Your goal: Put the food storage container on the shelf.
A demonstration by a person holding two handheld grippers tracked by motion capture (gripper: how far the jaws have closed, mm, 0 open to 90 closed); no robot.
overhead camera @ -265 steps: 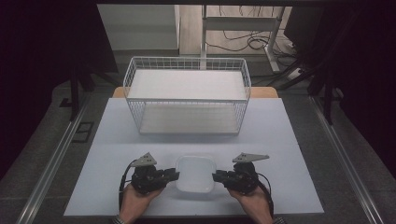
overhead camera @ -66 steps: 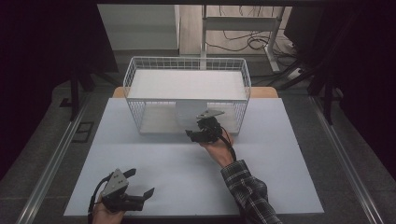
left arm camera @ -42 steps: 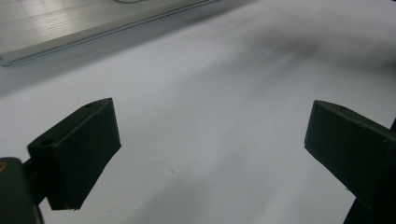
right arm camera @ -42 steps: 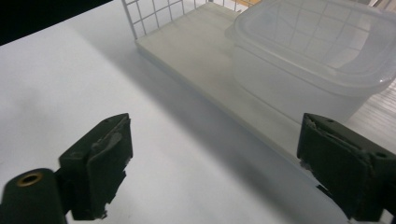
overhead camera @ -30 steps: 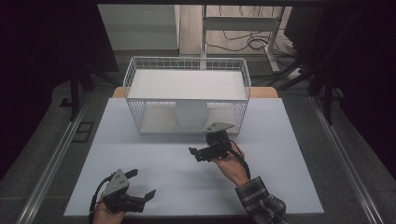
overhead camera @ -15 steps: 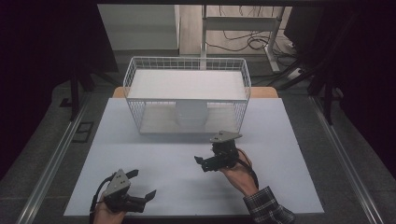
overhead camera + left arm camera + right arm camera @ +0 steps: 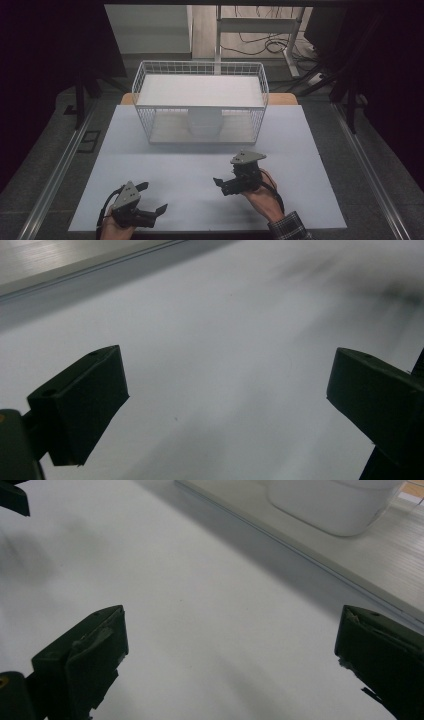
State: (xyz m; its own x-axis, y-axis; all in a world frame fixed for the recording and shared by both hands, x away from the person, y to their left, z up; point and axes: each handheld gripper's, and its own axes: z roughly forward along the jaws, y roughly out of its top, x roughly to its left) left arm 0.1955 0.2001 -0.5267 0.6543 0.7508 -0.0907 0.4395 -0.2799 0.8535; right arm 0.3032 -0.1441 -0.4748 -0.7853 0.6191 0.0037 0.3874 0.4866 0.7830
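Observation:
A white tub [image 7: 204, 123] stands on the lower level of a white wire rack [image 7: 200, 70] at the back of the table; in the right gripper view the white tub [image 7: 335, 505] is at the top right. My right gripper [image 7: 221, 185] is in front of the rack, right of centre, pointing left. Its jaws stand wide open with nothing between them, as the right gripper [image 7: 230, 645] shows close up. My left gripper [image 7: 152, 197] rests near the front left edge; the left gripper [image 7: 225, 390] is open and empty above bare table.
The white tabletop [image 7: 175, 170] spreads between the rack and the front edge. The rack's base edge [image 7: 300, 555] runs across the right gripper view. Metal rails [image 7: 60, 170] border the table on the left; cables and desk legs [image 7: 260, 45] lie behind.
My right gripper has drawn back from the rack toward the front of the table, empty. The tub it carried earlier stays in the rack. The left gripper has barely moved.

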